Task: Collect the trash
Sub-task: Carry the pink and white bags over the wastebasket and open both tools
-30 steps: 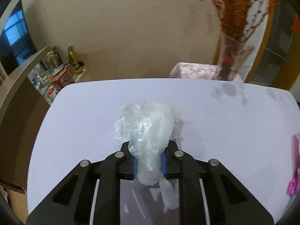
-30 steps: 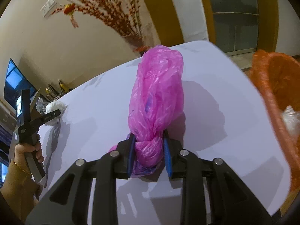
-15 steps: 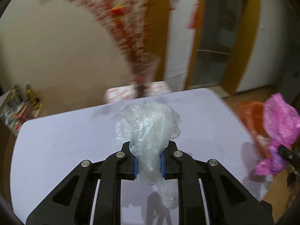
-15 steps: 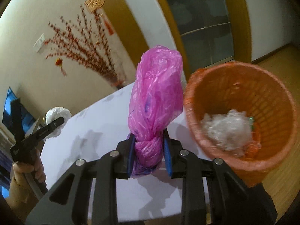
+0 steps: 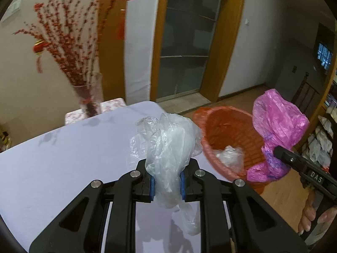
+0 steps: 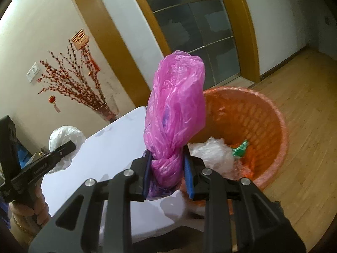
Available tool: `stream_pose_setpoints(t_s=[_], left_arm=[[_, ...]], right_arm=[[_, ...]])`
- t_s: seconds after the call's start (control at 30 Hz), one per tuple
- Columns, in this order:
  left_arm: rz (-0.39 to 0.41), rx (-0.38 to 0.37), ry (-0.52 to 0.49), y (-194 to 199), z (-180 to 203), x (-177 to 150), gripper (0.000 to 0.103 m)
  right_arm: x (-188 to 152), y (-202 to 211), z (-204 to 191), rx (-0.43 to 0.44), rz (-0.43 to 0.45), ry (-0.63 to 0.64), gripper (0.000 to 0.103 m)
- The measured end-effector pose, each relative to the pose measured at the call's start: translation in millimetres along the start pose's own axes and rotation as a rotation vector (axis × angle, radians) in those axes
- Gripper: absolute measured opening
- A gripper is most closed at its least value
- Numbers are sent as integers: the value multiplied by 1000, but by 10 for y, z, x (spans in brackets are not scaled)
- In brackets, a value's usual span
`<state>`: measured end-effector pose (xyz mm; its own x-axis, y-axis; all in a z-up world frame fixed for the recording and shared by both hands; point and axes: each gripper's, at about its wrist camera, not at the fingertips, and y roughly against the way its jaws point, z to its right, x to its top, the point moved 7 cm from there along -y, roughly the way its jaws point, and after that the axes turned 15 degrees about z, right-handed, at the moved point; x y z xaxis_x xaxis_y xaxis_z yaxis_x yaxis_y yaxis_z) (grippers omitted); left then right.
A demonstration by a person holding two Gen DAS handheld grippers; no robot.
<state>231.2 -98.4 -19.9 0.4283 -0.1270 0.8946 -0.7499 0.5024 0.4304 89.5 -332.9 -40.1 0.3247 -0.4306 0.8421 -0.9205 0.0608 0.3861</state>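
Note:
My left gripper [image 5: 167, 184] is shut on a crumpled clear plastic bag [image 5: 168, 145] and holds it above the white table [image 5: 63, 164], near its right edge. My right gripper [image 6: 168, 172] is shut on a pink plastic bag [image 6: 174, 109] and holds it beside the table's edge, just short of the orange basket [image 6: 263, 113]. The pink bag [image 5: 276, 130] and the basket [image 5: 223, 126] also show in the left wrist view, and the clear bag [image 6: 63, 137] shows in the right wrist view. The basket holds clear plastic and a green scrap.
A glass vase [image 5: 88, 97] with red blossom branches stands beyond the table's far edge. The basket stands on a wooden floor [image 6: 305, 105] off the table's right corner. A glazed door [image 5: 185, 42] is behind it.
Both grippers have swung to the right with their bags, from over the table toward the orange basket. The basket has come into the left wrist view.

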Motion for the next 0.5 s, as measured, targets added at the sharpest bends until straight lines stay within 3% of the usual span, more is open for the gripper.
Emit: stream_pose_setpoints(t_s=[0.5], left_arm=[[-16, -151, -27, -275, 689, -26, 17]], right_arm=[[181, 48, 433, -78, 43, 8, 27]])
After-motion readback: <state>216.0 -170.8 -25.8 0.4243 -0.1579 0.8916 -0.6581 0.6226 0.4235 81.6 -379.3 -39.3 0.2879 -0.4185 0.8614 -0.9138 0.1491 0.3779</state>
